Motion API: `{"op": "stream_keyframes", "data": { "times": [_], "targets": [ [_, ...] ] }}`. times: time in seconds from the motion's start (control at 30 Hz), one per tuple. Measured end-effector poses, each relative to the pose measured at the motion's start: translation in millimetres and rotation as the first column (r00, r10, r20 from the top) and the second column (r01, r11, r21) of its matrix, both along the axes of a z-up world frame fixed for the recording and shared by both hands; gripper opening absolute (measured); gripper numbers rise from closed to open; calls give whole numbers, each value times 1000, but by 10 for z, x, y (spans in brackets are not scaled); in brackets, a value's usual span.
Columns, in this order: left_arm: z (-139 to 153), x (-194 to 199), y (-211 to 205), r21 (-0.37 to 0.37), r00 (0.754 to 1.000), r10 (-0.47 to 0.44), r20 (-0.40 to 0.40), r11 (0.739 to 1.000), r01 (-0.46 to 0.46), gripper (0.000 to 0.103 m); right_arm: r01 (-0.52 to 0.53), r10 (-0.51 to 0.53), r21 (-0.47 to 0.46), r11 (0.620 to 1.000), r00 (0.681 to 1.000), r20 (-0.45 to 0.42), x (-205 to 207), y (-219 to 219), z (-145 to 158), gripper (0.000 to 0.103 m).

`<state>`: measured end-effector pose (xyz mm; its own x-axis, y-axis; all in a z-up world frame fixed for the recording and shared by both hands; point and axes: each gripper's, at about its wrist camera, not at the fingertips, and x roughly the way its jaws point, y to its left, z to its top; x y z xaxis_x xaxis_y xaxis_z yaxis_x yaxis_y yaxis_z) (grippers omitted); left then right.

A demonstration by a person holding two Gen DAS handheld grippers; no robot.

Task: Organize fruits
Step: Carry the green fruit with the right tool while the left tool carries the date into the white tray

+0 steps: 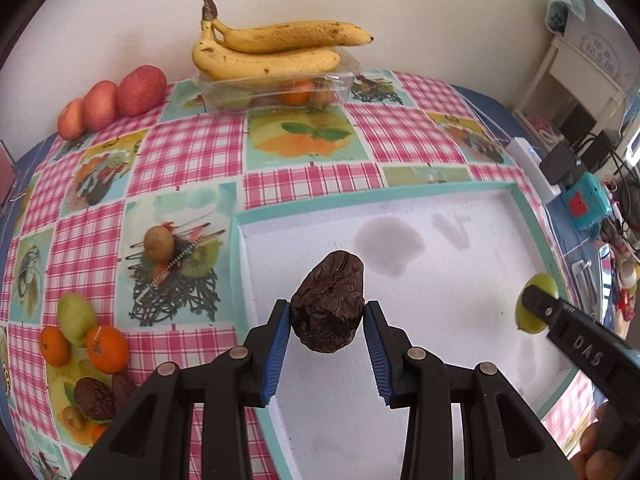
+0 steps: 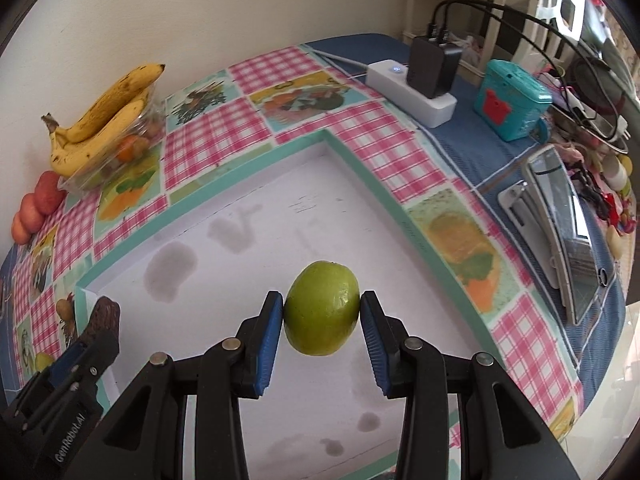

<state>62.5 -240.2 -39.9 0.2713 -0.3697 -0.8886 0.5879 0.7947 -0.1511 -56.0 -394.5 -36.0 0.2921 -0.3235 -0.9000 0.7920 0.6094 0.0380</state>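
Observation:
My left gripper point(image 1: 326, 312) is shut on a dark wrinkled fruit point(image 1: 328, 300), held above the white tray point(image 1: 460, 320) near its left side. My right gripper point(image 2: 322, 310) is shut on a green fruit point(image 2: 322, 308) above the same tray point(image 2: 260, 248). The left wrist view catches the green fruit point(image 1: 534, 302) at the tray's right edge. In the right wrist view the dark fruit point(image 2: 105, 316) shows at the left. Loose fruits lie on the checked cloth: a kiwi point(image 1: 159, 243), a green fruit point(image 1: 76, 318), oranges point(image 1: 107, 349) and dark fruits point(image 1: 94, 398).
Bananas point(image 1: 272, 50) rest on a clear box point(image 1: 276, 90) of fruit at the wall, with red apples point(image 1: 112, 100) to its left. A white power strip point(image 2: 412, 88), a teal box point(image 2: 510, 100) and a tablet point(image 2: 560, 232) crowd the table's right side.

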Motion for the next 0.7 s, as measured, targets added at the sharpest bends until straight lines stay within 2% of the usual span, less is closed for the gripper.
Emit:
{"op": "stream_keyframes", "data": {
  "times": [0.4, 0.5, 0.7],
  "targets": [
    [-153, 1, 5, 29, 1000, 8, -26, 1000, -7, 40, 46, -45, 19, 999, 999, -25, -110, -112, -104, 41],
    [-196, 24, 33, 14, 998, 22, -54, 1000, -21, 40, 46, -46, 17, 999, 999, -26, -113, -111, -119, 41],
    [-201, 36, 57, 14, 998, 29, -59, 1000, -28, 40, 46, -45, 18, 999, 999, -27, -115, -111, -121, 42]
  ]
}}
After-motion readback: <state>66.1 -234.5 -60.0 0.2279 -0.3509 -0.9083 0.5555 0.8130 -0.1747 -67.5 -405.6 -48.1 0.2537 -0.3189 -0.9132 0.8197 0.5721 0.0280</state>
